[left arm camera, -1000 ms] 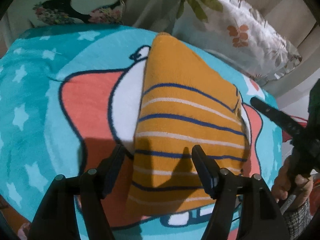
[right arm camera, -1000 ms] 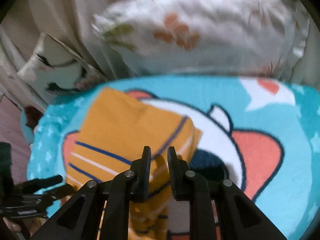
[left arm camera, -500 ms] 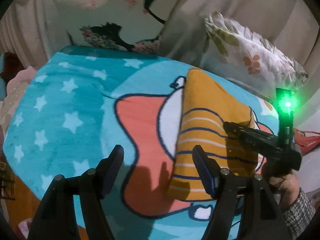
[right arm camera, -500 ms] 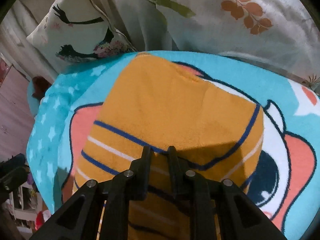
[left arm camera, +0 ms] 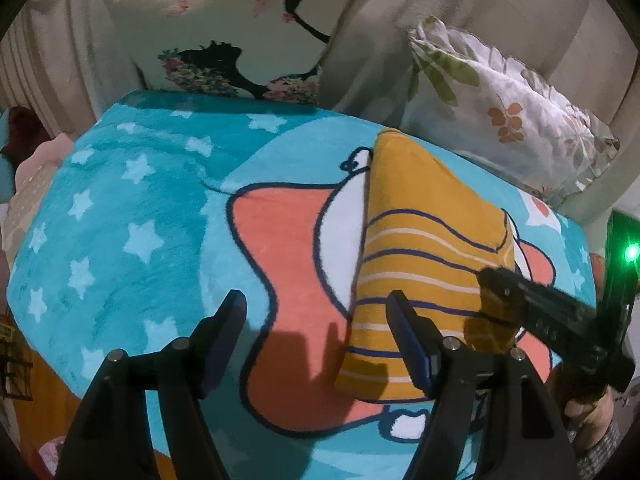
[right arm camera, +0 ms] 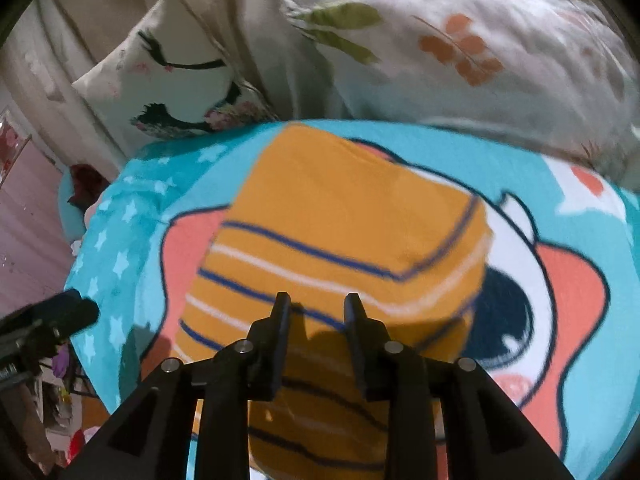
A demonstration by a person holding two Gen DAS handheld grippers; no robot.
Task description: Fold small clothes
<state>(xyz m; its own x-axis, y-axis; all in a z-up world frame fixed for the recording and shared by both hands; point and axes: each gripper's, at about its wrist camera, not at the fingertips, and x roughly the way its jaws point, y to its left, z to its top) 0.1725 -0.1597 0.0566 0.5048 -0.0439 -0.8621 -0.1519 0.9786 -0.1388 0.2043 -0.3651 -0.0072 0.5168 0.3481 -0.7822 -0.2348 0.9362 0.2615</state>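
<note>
Shirt (left arm camera: pixel 424 248) folded on blanket (left arm camera: pixel 132 216). Left gripper (left arm camera: pixel 316 336) wide open, empty, beside shirt. Right gripper (right arm camera: pixel 316 316) part open, apparently empty, over shirt; blurred. Risk: snagging top layer, undoing fold.

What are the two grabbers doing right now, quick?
Left hand-held gripper: open, holding nothing.
Right hand-held gripper: open, over the folded orange striped garment, not pinching it.

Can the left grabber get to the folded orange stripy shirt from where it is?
Probably yes. The left gripper is open and holds nothing, and the folded orange shirt lies just ahead of its right finger on the blanket. Nothing lies between them; the right gripper hovers over the shirt's other side.
</note>
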